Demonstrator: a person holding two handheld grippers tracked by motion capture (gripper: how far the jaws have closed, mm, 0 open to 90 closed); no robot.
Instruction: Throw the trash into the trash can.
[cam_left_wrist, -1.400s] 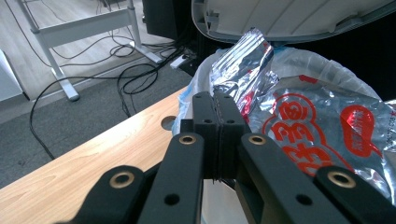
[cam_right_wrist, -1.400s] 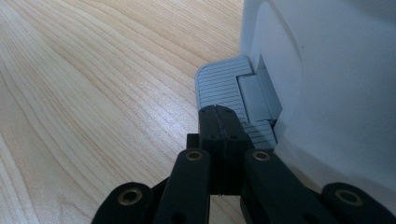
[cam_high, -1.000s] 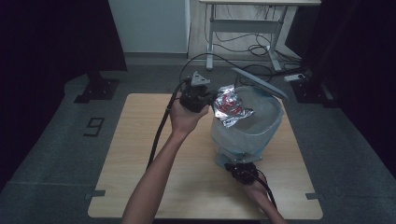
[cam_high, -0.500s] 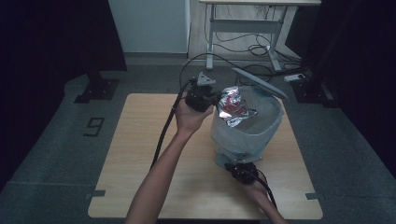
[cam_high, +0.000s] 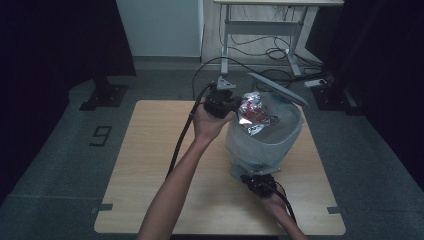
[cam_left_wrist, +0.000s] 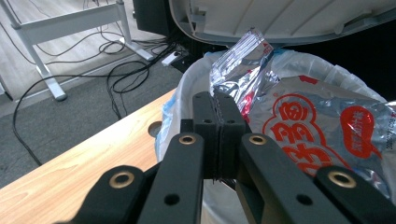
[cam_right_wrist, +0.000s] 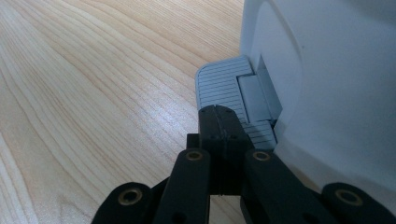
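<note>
A pale pedal bin (cam_high: 265, 145) with a plastic liner stands on the wooden table (cam_high: 150, 165), its lid (cam_high: 277, 89) raised. My left gripper (cam_high: 232, 106) is at the bin's left rim, shut on the edge of a silver snack bag (cam_high: 252, 114) with red print. The bag hangs over the bin's mouth. In the left gripper view the jaws (cam_left_wrist: 216, 98) meet on the foil of the bag (cam_left_wrist: 299, 126) under the lid (cam_left_wrist: 280, 18). My right gripper (cam_high: 252, 179) is shut, its tip (cam_right_wrist: 218, 112) resting on the grey ribbed pedal (cam_right_wrist: 224, 86) at the bin's foot.
Bare wood spreads left of the bin. Beyond the table's far edge are a desk frame (cam_high: 260, 30) and loose cables (cam_high: 265, 52) on the floor. Black stands flank the table at the left (cam_high: 105, 92) and the right (cam_high: 335, 95).
The left gripper and the bag have edged slightly right, further over the bin's mouth. The right gripper has stayed on the pedal.
</note>
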